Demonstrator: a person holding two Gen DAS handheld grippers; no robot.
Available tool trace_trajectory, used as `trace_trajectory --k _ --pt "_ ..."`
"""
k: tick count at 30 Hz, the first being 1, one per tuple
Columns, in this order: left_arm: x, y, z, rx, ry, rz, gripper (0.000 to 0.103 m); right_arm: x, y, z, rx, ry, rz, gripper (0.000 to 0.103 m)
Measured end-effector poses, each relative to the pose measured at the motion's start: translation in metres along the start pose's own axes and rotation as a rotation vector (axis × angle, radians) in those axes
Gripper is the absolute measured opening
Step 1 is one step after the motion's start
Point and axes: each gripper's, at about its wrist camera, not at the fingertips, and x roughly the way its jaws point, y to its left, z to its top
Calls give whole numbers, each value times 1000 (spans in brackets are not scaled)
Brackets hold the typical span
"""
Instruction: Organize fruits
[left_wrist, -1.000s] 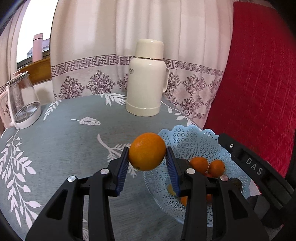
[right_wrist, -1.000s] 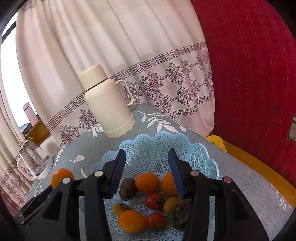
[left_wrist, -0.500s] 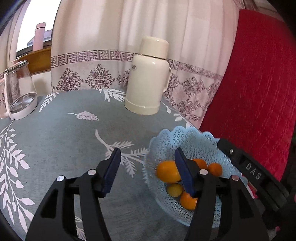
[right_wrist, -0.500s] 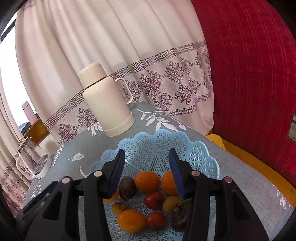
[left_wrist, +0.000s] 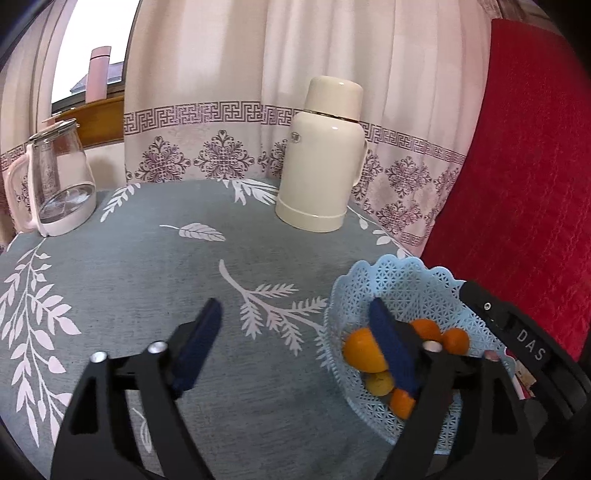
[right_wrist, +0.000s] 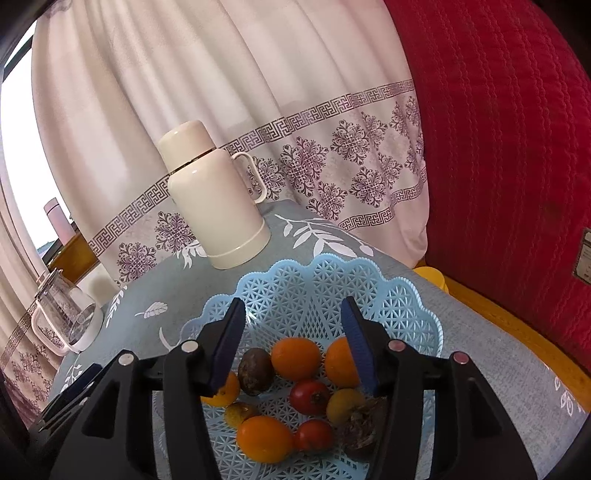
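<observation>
My left gripper (left_wrist: 295, 310) hangs over the grey leaf-print tablecloth beside the light blue lattice basket (left_wrist: 369, 273). Its jaws are opening wide and nothing is between them. The large orange (left_wrist: 360, 350) lies in the basket, partly behind the gripper's right finger. My right gripper (right_wrist: 293, 306) hovers over the basket (right_wrist: 314, 266), its jaws opening and holding nothing. Below it lie several fruits: oranges (right_wrist: 295, 358), a dark passion fruit (right_wrist: 255, 371), red tomatoes (right_wrist: 309, 397) and yellow ones (right_wrist: 343, 406). The large orange (right_wrist: 225, 391) sits at the basket's left side.
A cream thermos (left_wrist: 321, 158) stands at the back of the table by the curtain. A glass kettle (left_wrist: 55, 184) is at the far left. A red padded chair back (left_wrist: 517, 166) rises right of the basket. The right gripper's black body (left_wrist: 517, 332) crosses the basket's right rim.
My left gripper let go of the large orange, which dropped into the basket's left side, and its jaws have spread wide. The right gripper's jaws have widened slightly; it stayed in place.
</observation>
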Motion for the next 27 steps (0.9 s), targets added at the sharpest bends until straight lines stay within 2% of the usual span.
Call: trace_trajectory --k 3,6,19,23,27 --pt "1 4 1 -11 2 18 89 1 0 0 2 5 -2 55" --pt "1 10 1 -30 8 26 92 1 0 -1 3 -2 -8 63" --pt "-6 13 1 -19 -27 89 94 0 5 -3 -21 -21 -17 64" --pt "-9 13 1 -16 -35 96 95 -4 8 -4 -41 -50 -38 64" --pt "-13 14 -1 -11 -45 106 97 -13 13 -7 -71 -105 -63 77"
